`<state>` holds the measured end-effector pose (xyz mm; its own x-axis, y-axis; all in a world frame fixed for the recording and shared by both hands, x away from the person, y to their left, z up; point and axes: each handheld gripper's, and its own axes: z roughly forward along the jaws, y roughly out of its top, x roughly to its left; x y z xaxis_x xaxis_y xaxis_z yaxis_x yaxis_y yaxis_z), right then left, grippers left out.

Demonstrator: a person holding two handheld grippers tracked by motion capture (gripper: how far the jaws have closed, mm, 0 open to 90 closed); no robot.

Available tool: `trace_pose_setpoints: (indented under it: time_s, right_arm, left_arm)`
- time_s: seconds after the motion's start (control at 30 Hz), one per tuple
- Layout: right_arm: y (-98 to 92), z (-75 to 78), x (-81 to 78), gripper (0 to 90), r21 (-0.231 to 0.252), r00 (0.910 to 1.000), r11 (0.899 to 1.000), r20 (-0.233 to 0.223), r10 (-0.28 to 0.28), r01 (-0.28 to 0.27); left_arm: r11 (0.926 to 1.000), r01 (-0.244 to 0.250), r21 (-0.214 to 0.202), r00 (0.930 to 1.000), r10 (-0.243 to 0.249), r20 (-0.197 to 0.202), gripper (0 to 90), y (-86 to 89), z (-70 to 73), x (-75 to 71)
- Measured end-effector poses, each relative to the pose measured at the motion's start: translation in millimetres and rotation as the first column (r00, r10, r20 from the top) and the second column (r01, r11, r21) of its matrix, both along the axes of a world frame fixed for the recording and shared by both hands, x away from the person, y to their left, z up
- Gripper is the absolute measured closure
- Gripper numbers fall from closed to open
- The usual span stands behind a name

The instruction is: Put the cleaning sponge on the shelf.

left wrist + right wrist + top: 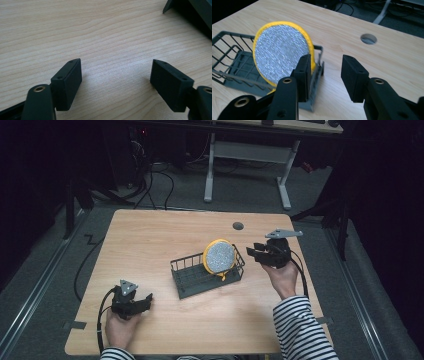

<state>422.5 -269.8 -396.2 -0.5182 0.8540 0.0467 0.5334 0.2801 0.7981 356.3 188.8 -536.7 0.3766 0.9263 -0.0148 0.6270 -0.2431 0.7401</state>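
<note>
A dark wire rack [200, 276] sits at the middle of the wooden table [150, 240]. A round yellow-rimmed disc with a speckled grey face [219, 256] stands upright in the rack's right end. My right gripper [252, 253] hovers open just right of the rack; in the right gripper view the disc [280, 53] and rack [234, 67] lie just left of and beyond its left jaw, and the right gripper [325, 71] holds nothing. My left gripper [145, 301] rests open near the table's front left, and in the left gripper view the left gripper [116, 85] has bare wood between its jaws.
A round cable hole [238, 226] lies in the table near the far edge, also seen as the hole [368, 39] beyond my right gripper. A dark corner of the rack [190, 12] shows at top right. A white desk frame [247, 157] and cables stand on the floor behind.
</note>
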Motion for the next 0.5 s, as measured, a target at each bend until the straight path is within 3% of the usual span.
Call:
trace_pose_setpoints:
  time_s: [0.27,0.5]
  right_arm:
    - [-37.2,-9.9,-25.9,61.5,0.039,0.9972,0.997,-0.015,-0.073,0.074]
    - [-56.3,-15.1,-43.8,61.7,0.071,0.9943,0.992,-0.002,-0.107,0.107]
  left_arm:
    - [1.0,0.0,0.0,1.0,0.0,0.0,25.8,-0.1,0.0,0.0]
    - [1.0,0.0,0.001,1.0,0.0,0.0,25.8,-0.1,0.0,0.0]
